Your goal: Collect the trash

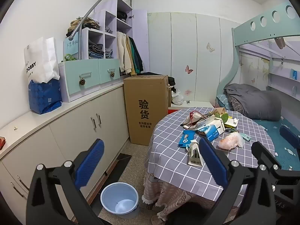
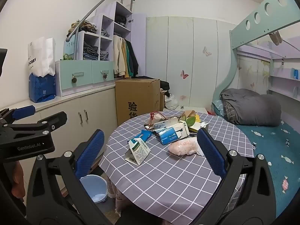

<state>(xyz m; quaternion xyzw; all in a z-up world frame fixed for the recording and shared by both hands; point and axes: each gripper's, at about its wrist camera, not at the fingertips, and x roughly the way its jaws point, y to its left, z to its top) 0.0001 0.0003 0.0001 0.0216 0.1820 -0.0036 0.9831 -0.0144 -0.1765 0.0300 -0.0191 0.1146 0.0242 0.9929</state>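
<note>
Even, soft indoor light; sharp focus, strong fisheye bending and dark corners.

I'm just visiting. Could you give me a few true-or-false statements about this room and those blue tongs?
1. Both tongs, left and right, are open and hold nothing. True.
2. The bin stands on the table. False: it is on the floor beside the table.
3. The trash lies on a checked cloth. True: a carton, a pink bag and wrappers are there.
4. The bin is red. False: it is light blue.
5. A cardboard box stands on the floor next to the cabinets. True.
</note>
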